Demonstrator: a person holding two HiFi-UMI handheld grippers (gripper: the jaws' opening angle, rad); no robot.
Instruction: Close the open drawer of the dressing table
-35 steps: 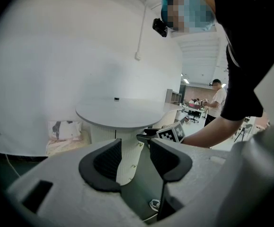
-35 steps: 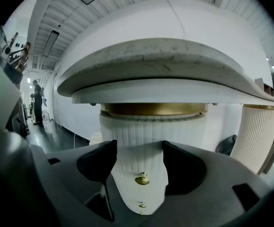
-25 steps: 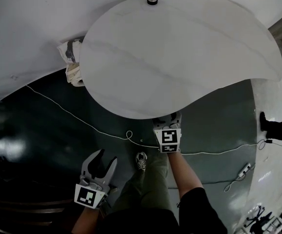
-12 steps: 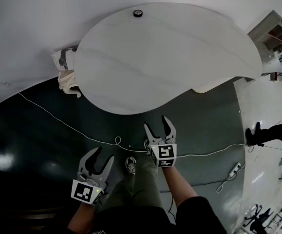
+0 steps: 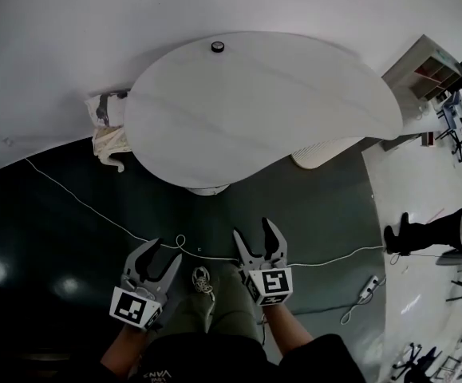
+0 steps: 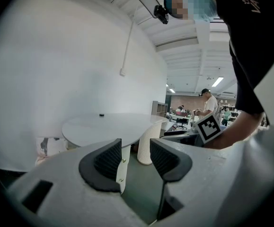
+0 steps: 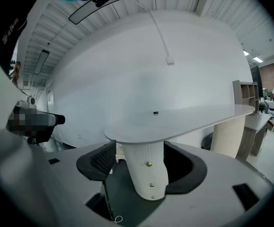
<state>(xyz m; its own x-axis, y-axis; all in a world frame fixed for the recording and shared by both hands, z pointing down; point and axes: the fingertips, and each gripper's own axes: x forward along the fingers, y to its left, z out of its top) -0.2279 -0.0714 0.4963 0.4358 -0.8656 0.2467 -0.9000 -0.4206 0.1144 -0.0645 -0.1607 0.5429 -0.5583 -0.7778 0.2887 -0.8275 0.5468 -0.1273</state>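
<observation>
The dressing table's white curved top fills the upper middle of the head view, with a small black object near its far edge. Its ribbed white pedestal carries three small brass knobs; its front looks flush, with no drawer sticking out. My right gripper is open, held back from the table's near edge, and the pedestal shows between its jaws from a distance. My left gripper is open and empty, lower left of the right one. In the left gripper view the table lies beyond the open left gripper.
A white cable runs across the dark floor. A pale bag lies by the table's left edge. A second ribbed leg stands at the right. A power strip, a person's boot and a shelf are at right.
My right gripper has drawn back from under the table's near edge towards the body. The table now lies farther off, and the left gripper has shifted slightly.
</observation>
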